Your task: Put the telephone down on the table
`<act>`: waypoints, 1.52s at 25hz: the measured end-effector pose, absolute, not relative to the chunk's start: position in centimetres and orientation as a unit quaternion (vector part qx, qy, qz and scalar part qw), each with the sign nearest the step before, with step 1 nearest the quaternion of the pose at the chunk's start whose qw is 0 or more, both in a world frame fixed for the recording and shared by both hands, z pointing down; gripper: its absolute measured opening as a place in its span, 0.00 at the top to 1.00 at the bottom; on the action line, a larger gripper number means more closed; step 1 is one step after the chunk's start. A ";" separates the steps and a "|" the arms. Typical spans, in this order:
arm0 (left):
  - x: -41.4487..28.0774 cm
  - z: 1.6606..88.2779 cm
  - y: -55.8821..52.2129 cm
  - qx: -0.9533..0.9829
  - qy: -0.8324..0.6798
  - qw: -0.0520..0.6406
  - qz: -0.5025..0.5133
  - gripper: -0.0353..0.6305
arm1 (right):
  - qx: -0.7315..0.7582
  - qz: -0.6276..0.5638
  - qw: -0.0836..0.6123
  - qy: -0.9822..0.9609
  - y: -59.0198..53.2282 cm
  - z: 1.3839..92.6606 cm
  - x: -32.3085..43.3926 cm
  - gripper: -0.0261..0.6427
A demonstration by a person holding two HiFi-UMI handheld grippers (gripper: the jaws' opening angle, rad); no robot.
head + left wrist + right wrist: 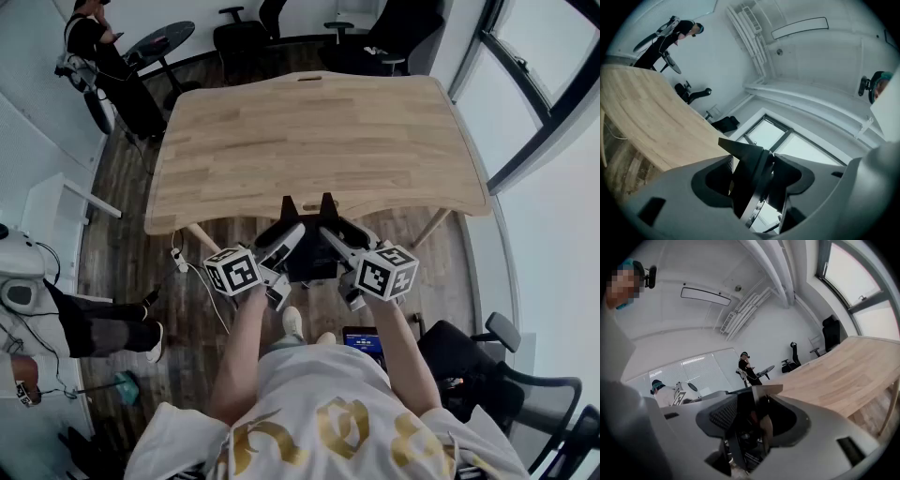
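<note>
A black telephone (306, 255) with two pointed upper corners hangs in the air just short of the near edge of the bare wooden table (319, 141). My left gripper (289, 240) holds it from the left and my right gripper (334, 240) from the right, both with jaws set wide and shut on it. In the left gripper view the black telephone (749, 180) with a metal edge fills the gap between the jaws. The right gripper view shows the same dark telephone (746, 425) between its jaws, with the table (843, 376) beyond.
Black office chairs (246, 36) stand behind the table's far edge, and another chair (511, 375) is at the lower right. One person (101, 58) stands at the far left; another person (89, 323) sits nearer on the left. Cables (187, 267) lie on the floor. Windows run along the right.
</note>
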State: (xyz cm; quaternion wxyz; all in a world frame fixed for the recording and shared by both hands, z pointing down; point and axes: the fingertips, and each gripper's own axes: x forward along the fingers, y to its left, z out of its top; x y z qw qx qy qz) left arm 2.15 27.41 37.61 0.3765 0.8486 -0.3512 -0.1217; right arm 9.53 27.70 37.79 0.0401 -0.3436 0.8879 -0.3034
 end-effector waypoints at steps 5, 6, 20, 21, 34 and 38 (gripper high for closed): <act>2.0 37.5 27.5 0.848 -0.354 0.375 -0.122 0.56 | -0.340 -0.303 0.038 0.889 27.7 37.7 9.4 0.67; 2.0 37.5 27.5 0.848 -0.355 0.375 -0.122 0.56 | -0.340 -0.304 0.039 0.889 27.6 37.7 9.4 0.67; 1.4 39.8 21.3 0.850 -0.341 0.385 -0.117 0.56 | -0.355 -0.316 0.034 0.879 21.7 39.9 8.7 0.67; 1.2 40.0 20.0 0.851 -0.337 0.386 -0.116 0.56 | -0.358 -0.317 0.033 0.878 20.4 40.1 8.6 0.67; -4.4 43.1 1.3 0.847 -0.308 0.423 -0.099 0.56 | -0.395 -0.350 0.025 0.849 2.1 43.1 2.8 0.67; -6.6 44.0 -3.2 0.845 -0.304 0.429 -0.098 0.56 | -0.397 -0.357 0.019 0.845 -2.3 43.8 0.6 0.67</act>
